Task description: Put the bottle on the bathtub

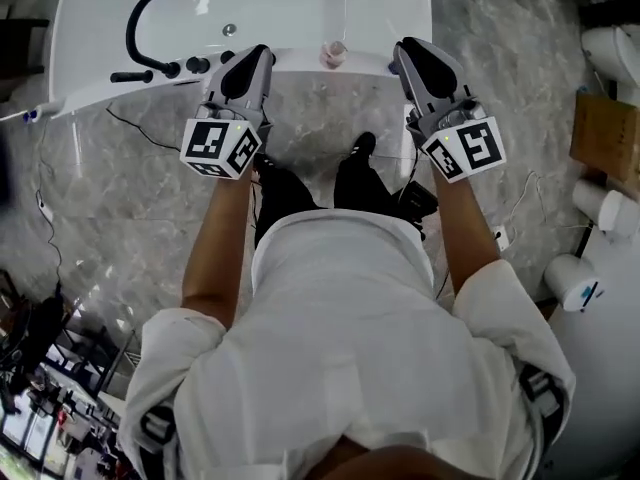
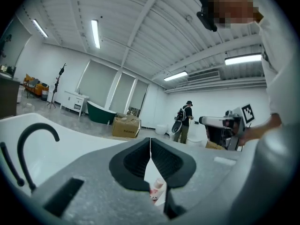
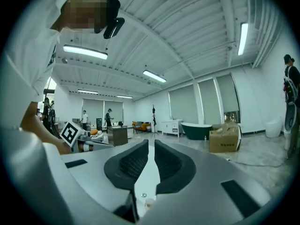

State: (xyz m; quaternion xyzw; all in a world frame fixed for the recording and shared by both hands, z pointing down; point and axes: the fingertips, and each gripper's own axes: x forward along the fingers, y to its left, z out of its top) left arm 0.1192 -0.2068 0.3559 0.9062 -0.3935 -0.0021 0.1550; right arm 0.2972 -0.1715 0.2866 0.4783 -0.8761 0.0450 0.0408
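A small pink-and-white bottle [image 1: 333, 54] stands upright on the near rim of the white bathtub [image 1: 300, 8], between my two grippers. My left gripper [image 1: 260, 52] is just left of it, with its jaws shut and nothing between them. My right gripper [image 1: 406, 48] hovers to the bottle's right, also shut and empty. In the left gripper view the bottle [image 2: 157, 191] shows low down through the gap behind the closed jaws [image 2: 150, 140]. The right gripper view shows its jaws [image 3: 151, 143] together over the tub's white inside.
A black curved faucet [image 1: 140, 28] with black knobs [image 1: 195, 65] sits on the tub's left rim. The drain [image 1: 229, 30] lies inside the tub. A cable [image 1: 140, 128] runs over the marble floor. White fixtures [image 1: 585, 278] and a cardboard box [image 1: 605, 138] stand at right.
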